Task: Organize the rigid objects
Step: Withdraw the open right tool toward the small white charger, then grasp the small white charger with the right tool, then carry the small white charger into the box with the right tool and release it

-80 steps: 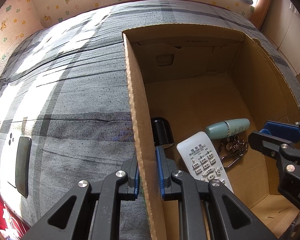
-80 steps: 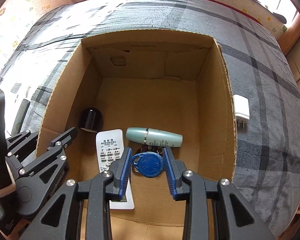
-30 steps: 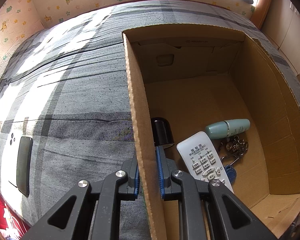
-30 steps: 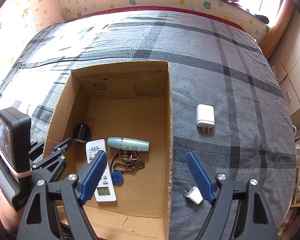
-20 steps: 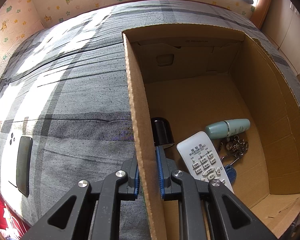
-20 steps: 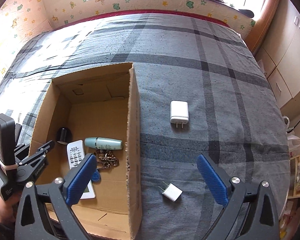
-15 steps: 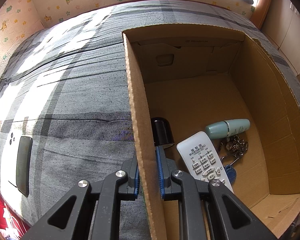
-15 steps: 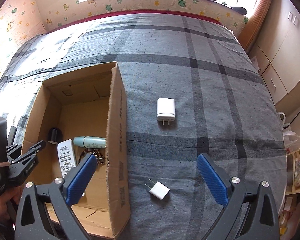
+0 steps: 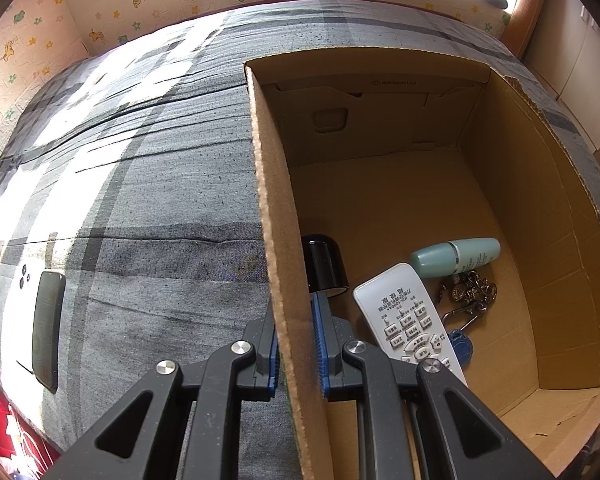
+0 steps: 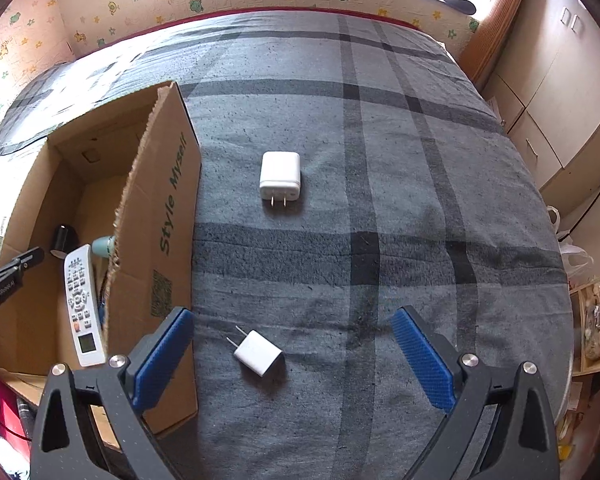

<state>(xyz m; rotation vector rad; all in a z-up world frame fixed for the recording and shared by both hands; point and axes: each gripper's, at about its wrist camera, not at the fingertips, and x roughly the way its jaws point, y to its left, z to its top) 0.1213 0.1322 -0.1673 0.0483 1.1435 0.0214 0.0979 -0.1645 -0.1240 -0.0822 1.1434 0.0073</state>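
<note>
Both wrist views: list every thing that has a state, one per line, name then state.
Cardboard box: open-topped, side wall clamped.
Left gripper: shut on the box wall.
Right gripper: open, empty.
Small charger: on the bedspread, lying flat, between the right fingers, untouched.
Large charger: on the bedspread, lying flat.
Remote: in the box, buttons up.
Phone: on the bedspread, face down.

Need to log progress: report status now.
Left tongs shut on brown cardboard box wall. Right tongs open above small white plug adapter, not touching. Path clear.
</note>
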